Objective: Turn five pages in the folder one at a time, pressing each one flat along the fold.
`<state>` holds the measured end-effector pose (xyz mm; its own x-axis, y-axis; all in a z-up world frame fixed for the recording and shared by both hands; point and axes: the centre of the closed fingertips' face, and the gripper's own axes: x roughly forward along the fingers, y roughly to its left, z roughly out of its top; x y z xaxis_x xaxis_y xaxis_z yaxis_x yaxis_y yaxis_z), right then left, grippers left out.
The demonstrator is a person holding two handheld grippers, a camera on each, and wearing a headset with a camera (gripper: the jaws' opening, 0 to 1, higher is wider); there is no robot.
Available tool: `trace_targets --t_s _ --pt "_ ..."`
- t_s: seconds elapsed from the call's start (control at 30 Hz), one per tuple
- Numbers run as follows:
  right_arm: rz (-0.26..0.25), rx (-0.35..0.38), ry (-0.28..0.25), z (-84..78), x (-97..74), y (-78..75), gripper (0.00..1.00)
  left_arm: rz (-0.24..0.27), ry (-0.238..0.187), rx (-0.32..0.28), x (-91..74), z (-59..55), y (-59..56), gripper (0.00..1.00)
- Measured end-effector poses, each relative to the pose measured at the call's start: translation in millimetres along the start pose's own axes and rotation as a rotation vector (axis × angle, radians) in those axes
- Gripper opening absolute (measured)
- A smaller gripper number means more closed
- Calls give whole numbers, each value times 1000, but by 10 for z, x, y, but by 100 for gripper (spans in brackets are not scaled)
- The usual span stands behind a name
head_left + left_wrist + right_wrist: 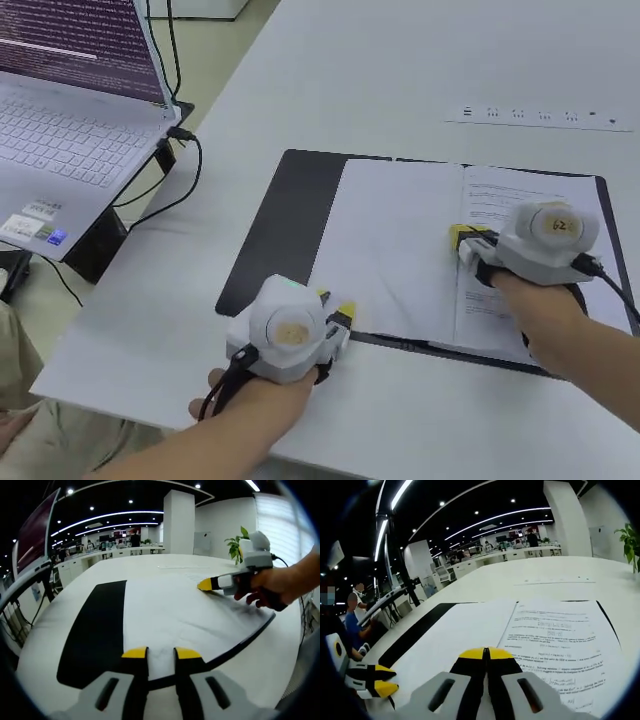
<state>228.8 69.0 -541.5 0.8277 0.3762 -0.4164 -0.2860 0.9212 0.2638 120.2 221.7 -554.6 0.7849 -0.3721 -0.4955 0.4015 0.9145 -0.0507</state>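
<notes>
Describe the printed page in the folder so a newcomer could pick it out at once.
On the white table, to the right of the laptop, lies an open black folder. Its right half is the printed page, with the right gripper at its inner edge, by the fold. Unlike the blank white sheet beside it, it carries lines of text.

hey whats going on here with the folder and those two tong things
A person holds one set of tongs in each hand over an open folder on a white table. The right tongs, shut, sit low at the fold between a blank page and a printed page, seemingly pressing it flat. The left tongs, slightly open and holding nothing, are at the folder's near edge. A laptop stands off to the left.
</notes>
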Motion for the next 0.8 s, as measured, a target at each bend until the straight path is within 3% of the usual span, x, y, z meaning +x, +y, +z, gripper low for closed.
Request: trace_targets --t_s 0.4,0.8 --pt "-14 0 -18 125 109 -32 0 3 -14 -4 6 -4 4 19" --pt "-38 14 -25 272 342 -155 0 4 -24 -11 11 -14 16 18"
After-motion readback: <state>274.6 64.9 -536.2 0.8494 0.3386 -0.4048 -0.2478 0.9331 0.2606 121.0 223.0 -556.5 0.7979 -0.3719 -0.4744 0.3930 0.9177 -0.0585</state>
